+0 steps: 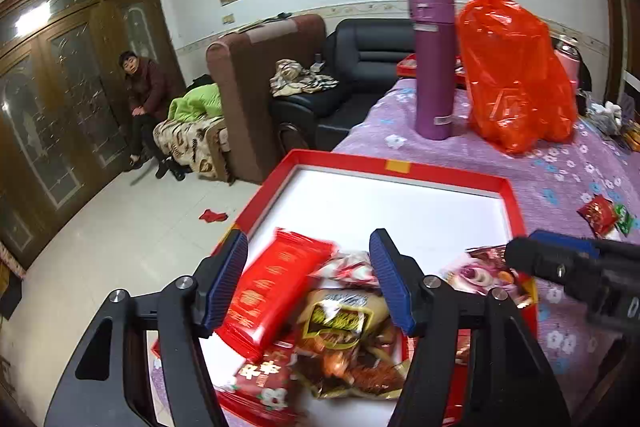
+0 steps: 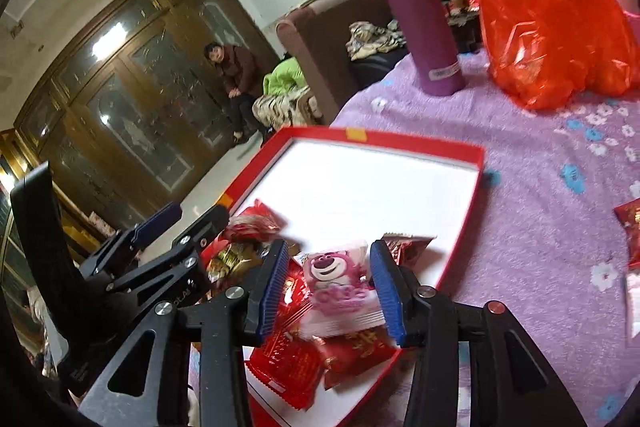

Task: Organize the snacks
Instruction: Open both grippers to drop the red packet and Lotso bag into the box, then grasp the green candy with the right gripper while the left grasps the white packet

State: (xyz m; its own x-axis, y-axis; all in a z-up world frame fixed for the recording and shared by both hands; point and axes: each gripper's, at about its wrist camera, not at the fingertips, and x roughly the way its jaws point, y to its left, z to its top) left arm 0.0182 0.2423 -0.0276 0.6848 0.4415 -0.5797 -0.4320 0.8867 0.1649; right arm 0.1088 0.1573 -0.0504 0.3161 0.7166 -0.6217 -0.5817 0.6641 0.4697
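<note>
A shallow red box [image 1: 516, 211] with a white floor lies on the purple tablecloth; it also shows in the right wrist view [image 2: 478, 163]. Several snack packets are piled at its near end. My left gripper [image 1: 308, 267] is open above the pile, over a long red packet [image 1: 276, 283] and a brown-and-gold packet [image 1: 340, 323]. My right gripper [image 2: 328, 275] is open, its fingers either side of a pink bear packet [image 2: 336, 279] lying on red packets [image 2: 288, 359]. The right gripper also shows in the left wrist view [image 1: 560, 259].
A purple flask [image 1: 434, 63] and an orange plastic bag [image 1: 516, 75] stand on the table behind the box. Loose red and green packets [image 1: 600, 215] lie right of the box. A person sits by the wooden wardrobe [image 1: 144, 87] beyond sofas.
</note>
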